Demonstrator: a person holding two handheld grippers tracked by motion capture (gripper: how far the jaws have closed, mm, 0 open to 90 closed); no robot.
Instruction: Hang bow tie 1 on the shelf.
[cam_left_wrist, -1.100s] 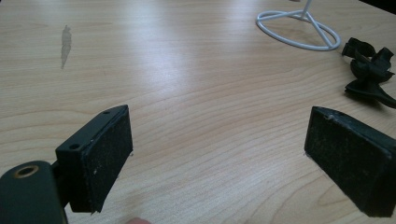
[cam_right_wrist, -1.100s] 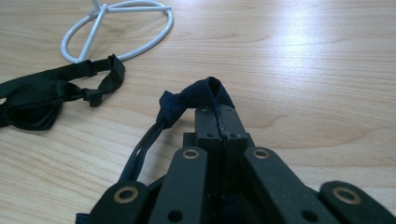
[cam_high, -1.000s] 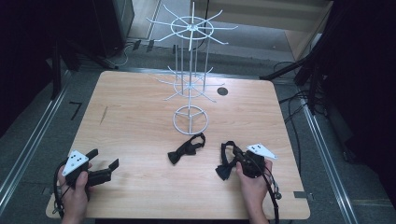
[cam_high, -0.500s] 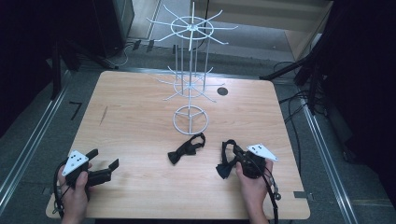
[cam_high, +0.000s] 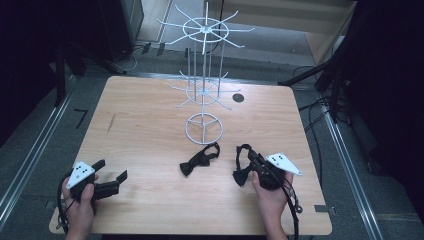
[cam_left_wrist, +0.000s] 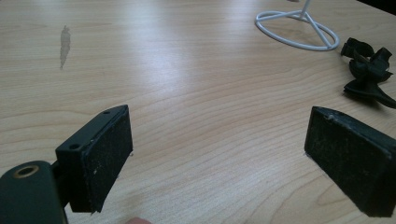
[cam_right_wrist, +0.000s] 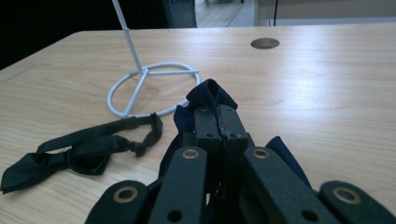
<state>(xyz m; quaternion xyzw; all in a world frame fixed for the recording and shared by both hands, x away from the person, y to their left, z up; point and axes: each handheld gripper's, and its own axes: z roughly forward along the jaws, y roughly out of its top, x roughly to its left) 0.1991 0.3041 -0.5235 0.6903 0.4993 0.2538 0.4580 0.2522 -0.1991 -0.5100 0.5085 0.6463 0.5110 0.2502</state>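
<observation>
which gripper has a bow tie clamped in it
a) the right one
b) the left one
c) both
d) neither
a: the right gripper has its jaws shut on a dark blue bow tie, while the left gripper stands open over bare table and the black bow tie lies loose by the white wire rack.

A white wire display rack stands at the middle of the wooden bench, toward its far edge. A round cable hole lies near the far right corner, a dark smudge toward the left edge.
</observation>
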